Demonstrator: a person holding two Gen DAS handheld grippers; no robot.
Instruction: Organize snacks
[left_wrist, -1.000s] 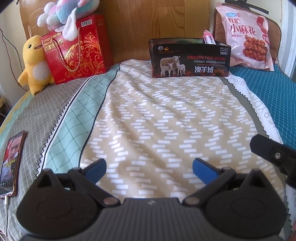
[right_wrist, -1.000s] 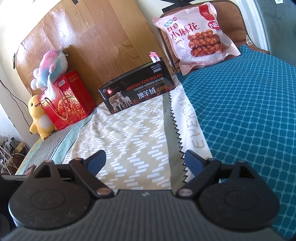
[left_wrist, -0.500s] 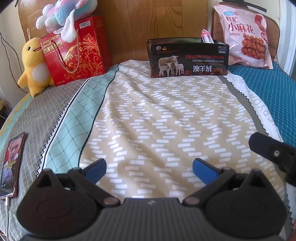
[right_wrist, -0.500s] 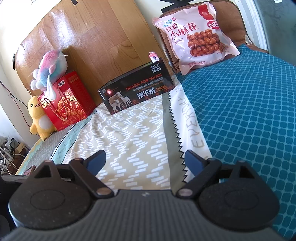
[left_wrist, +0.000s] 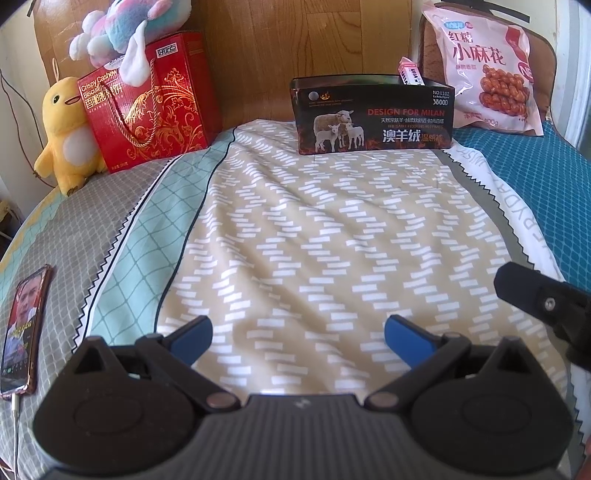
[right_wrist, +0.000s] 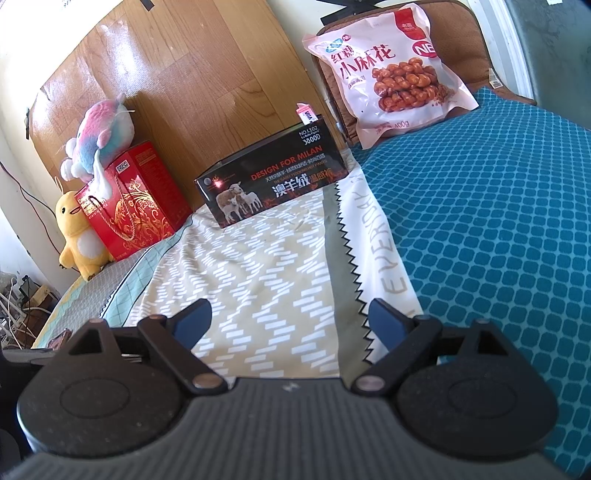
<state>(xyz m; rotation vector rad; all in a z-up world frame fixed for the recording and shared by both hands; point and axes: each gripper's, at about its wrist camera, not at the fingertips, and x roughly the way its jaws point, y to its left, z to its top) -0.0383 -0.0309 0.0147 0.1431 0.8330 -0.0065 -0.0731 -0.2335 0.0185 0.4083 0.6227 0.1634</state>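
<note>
A black open-topped box (left_wrist: 373, 114) (right_wrist: 273, 181) printed with sheep stands at the head of the bed, and a small pink packet (left_wrist: 409, 72) (right_wrist: 306, 112) sticks out of its right end. A large pink bag of twisted snacks (left_wrist: 487, 70) (right_wrist: 388, 70) leans against a brown cushion to the right. A red biscuit gift box (left_wrist: 147, 103) (right_wrist: 129, 206) stands at the left. My left gripper (left_wrist: 297, 334) hovers open over the beige bedsheet, nothing between its fingers. My right gripper (right_wrist: 290, 319) is open and empty too, low over the sheet's zigzag edge.
A yellow duck plush (left_wrist: 66, 133) (right_wrist: 79, 240) sits beside the red box, and a pastel plush (left_wrist: 125, 33) (right_wrist: 99, 136) lies on top of it. A phone (left_wrist: 24, 328) on a cable lies at the bed's left edge. A blue patterned mat (right_wrist: 498, 221) covers the right side.
Both views have drifted slightly: the box and the bags sit a little lower and closer in the left wrist view. Both grippers stay open and empty.
</note>
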